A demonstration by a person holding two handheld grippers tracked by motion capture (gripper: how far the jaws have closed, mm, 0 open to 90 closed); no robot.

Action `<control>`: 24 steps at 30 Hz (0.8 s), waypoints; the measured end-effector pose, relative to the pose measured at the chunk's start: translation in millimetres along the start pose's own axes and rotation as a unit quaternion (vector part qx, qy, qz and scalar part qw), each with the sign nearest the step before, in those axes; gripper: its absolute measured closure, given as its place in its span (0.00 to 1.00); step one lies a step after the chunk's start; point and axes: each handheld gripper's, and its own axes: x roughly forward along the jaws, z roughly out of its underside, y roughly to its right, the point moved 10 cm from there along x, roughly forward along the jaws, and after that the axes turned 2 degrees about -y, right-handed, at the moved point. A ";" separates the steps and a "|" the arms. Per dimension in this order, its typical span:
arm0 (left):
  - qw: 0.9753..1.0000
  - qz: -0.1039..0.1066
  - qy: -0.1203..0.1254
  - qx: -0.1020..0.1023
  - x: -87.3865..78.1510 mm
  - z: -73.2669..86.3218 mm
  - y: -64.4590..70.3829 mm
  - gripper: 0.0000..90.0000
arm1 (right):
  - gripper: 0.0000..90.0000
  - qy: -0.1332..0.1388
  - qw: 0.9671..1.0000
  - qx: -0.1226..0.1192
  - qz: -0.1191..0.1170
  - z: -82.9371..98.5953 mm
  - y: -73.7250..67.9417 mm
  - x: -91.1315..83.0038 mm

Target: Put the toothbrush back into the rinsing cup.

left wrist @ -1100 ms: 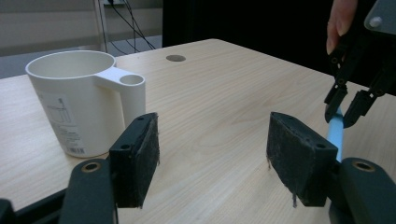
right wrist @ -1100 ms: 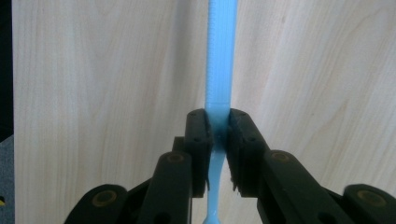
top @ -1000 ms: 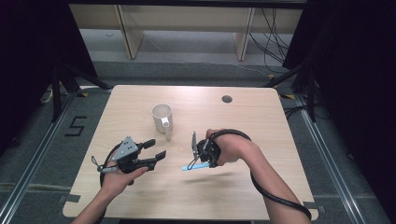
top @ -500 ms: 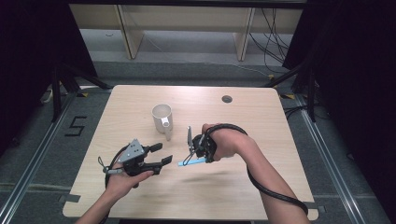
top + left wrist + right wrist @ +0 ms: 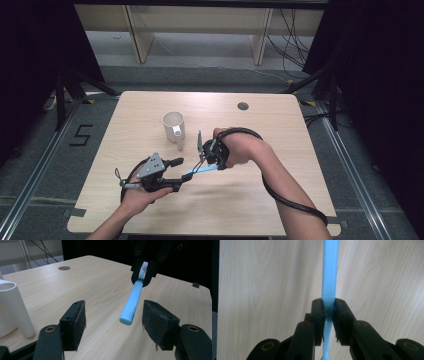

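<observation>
- The right gripper [image 5: 206, 159] pinches a light blue toothbrush [image 5: 199, 171] near its neck, jaws pressed tight on it, holding it above the table [image 5: 280, 150].
- Its long axis slants down from that grip, and the handle end [image 5: 127, 319] points toward the left gripper [image 5: 113, 322].
- The left gripper's jaws are spread wide, either side of that handle end without touching it.
- A white mug [image 5: 173, 125] stands well behind.
</observation>
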 end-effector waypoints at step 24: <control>0.999 0.035 -0.003 0.010 5.8 2.5 7.8 0.65 | 0.88 0.000 1.000 -0.006 0.000 -14.4 1.4 -6.3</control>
